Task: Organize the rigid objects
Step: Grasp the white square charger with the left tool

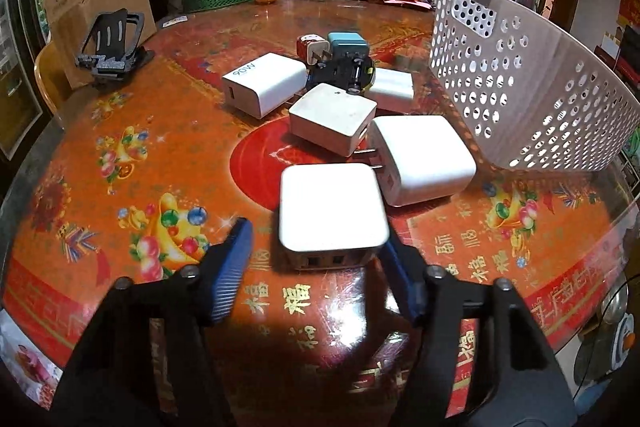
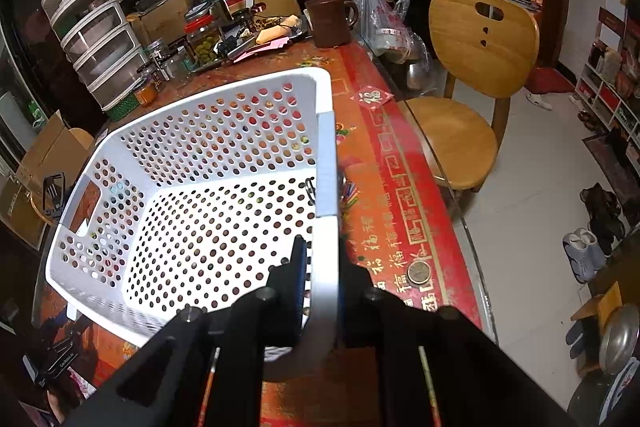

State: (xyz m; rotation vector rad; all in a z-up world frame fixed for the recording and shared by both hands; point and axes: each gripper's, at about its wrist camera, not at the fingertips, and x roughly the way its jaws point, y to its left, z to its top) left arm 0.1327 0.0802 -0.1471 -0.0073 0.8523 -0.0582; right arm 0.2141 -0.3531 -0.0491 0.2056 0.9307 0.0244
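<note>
In the left wrist view, the left hand-held gripper (image 1: 320, 259) sits low over the red-and-gold worktop (image 1: 120, 163), its blue-padded fingers (image 1: 232, 267) apart on either side of a white two-port charger (image 1: 332, 213). The right pad is at the charger's corner, while the left pad stands clear of it, so the charger is not clamped. More white charger blocks (image 1: 332, 117) lie beyond at 12 o'clock, one marked 90W (image 1: 264, 83), along with a teal adapter (image 1: 348, 45). The white perforated basket (image 1: 532, 95) stands at 2 o'clock.

In the right wrist view, the right hand-held gripper (image 2: 320, 275) is clamped on the basket's right-hand rim. The basket's floor looks bare. A coin (image 2: 419, 273) lies on the worktop at 3 o'clock, beside the gripper.
</note>
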